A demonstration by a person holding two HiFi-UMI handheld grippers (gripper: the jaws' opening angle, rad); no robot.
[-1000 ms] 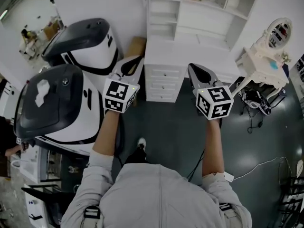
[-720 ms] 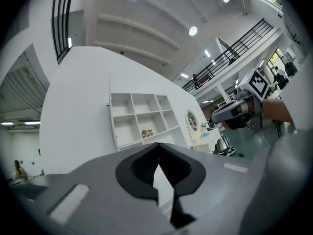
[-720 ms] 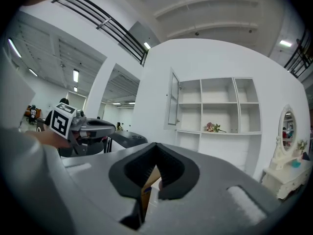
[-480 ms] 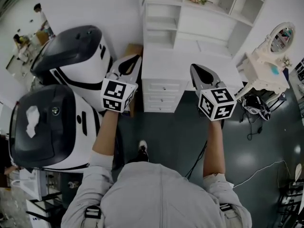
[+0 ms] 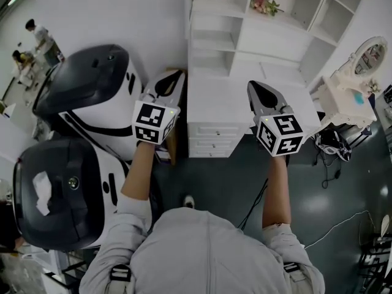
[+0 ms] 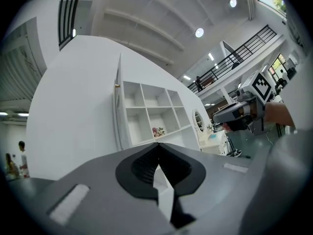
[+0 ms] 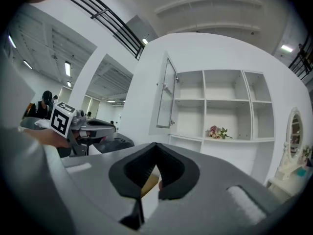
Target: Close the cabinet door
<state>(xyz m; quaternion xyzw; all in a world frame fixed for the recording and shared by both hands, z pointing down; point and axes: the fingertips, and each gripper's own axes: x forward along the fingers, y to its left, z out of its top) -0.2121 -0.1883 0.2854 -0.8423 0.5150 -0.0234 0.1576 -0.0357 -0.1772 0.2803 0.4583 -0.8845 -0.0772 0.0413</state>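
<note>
The grey left gripper [image 5: 176,75] and the grey right gripper [image 5: 253,86] are both pinching shut with nothing inside, and both are pointing to 12 o'clock at the tall white shelf cabinet [image 5: 245,38]. The thin white cabinet door [image 7: 167,93] is hanging open on the cabinet's left side, at about 11 o'clock (some pink flowers [image 5: 264,5] are sitting on a shelf).

Left gripper [image 5: 175,77] and right gripper [image 5: 255,89] held out side by side, facing the white cabinet [image 5: 215,112]. Flowers [image 5: 266,5] sit on an upper shelf. A black-and-white machine [image 5: 92,81] stands left.
</note>
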